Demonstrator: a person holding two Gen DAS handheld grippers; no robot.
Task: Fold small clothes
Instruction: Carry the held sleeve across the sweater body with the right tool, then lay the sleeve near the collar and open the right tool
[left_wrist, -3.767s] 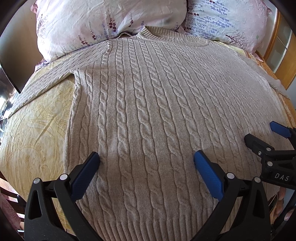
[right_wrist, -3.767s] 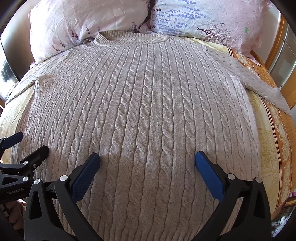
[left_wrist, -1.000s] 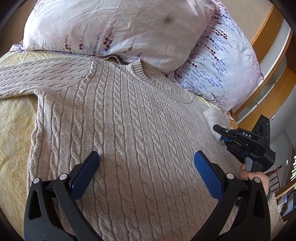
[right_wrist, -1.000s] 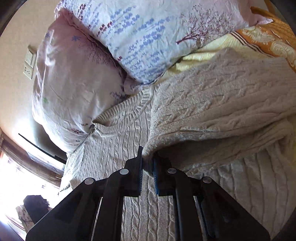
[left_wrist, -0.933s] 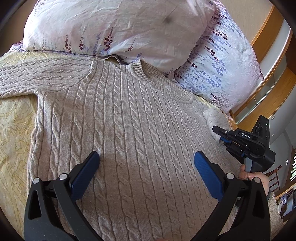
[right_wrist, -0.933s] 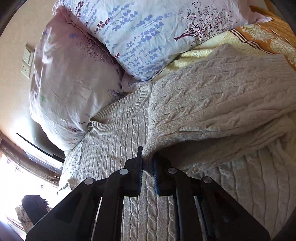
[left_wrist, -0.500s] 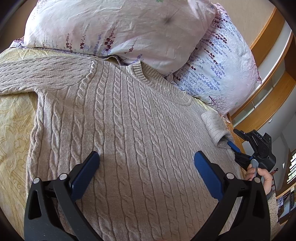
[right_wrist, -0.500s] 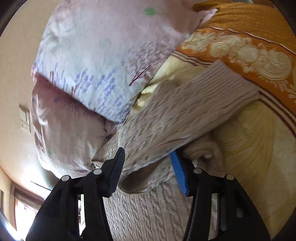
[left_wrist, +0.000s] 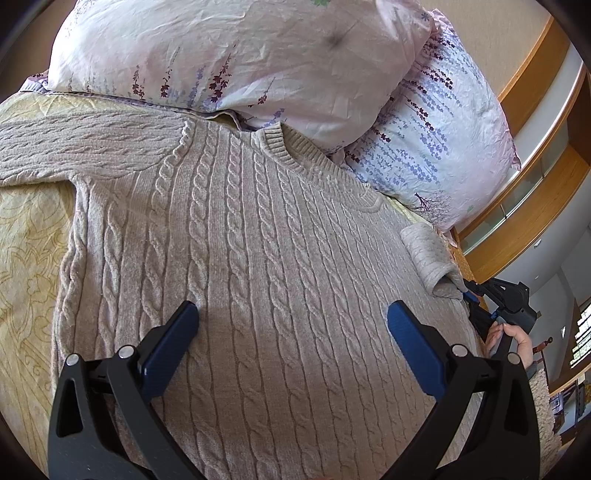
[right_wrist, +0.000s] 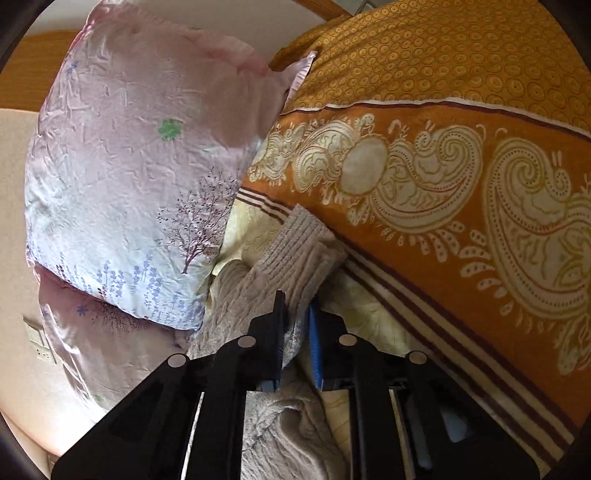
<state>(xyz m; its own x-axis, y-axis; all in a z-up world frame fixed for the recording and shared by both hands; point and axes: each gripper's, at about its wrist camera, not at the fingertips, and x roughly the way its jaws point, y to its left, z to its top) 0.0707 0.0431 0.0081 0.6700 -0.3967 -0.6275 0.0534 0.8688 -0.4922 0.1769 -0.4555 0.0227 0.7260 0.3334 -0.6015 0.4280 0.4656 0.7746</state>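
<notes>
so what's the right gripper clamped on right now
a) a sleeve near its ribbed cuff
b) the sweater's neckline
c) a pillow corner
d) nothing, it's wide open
a: in the right wrist view the right gripper has its jaws shut on the knit sleeve just below the ribbed cuff.

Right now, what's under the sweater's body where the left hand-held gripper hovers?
Only the cable-knit sweater shows there. The yellow patterned bedspread shows beside it at its left edge and presumably runs beneath, but the knit covers that area, so anything else under it is hidden.
</notes>
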